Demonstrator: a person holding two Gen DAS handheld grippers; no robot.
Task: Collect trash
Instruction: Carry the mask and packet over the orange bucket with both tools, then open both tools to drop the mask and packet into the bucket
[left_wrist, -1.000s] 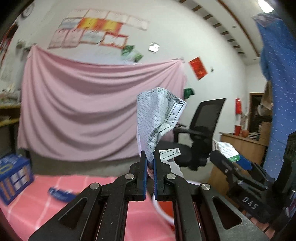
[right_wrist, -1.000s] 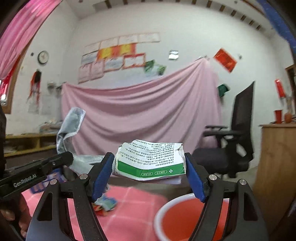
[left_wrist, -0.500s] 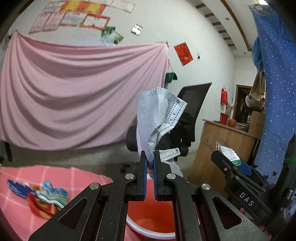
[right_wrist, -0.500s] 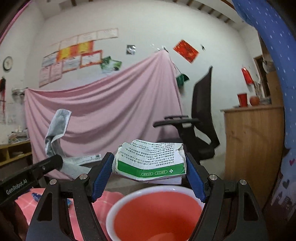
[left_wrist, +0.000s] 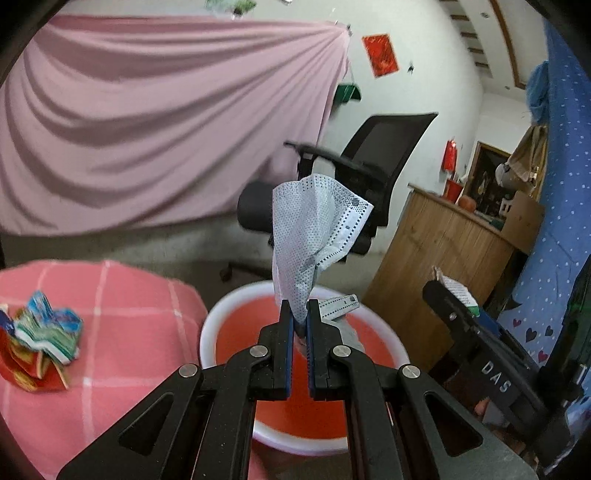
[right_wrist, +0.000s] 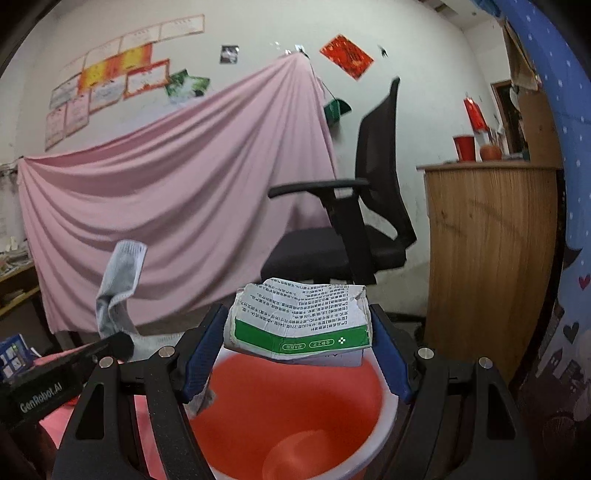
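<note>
Two tools hang over the red bucket (right_wrist: 295, 413). The left tool (left_wrist: 299, 314) pinches a crumpled face mask (left_wrist: 314, 240) upright between nearly closed jaws. The right tool (right_wrist: 299, 332) clamps a crushed green-and-white carton (right_wrist: 299, 317) crosswise. Colourful wrappers (left_wrist: 40, 343) lie near the worktop's (left_wrist: 129, 332) left edge.

Face mask (left_wrist: 314, 236) looks like soft non-woven cloth, dimpled and matt. The box (right_wrist: 301, 321) is creased, crumpled cardboard with a slightly glossy print. Bucket (right_wrist: 384, 402) is smooth shiny plastic. Pink drape (left_wrist: 147, 122) is matt fabric; counter (right_wrist: 487, 240) is grainy wood; wrappers (left_wrist: 40, 343) look shiny foil.
</note>
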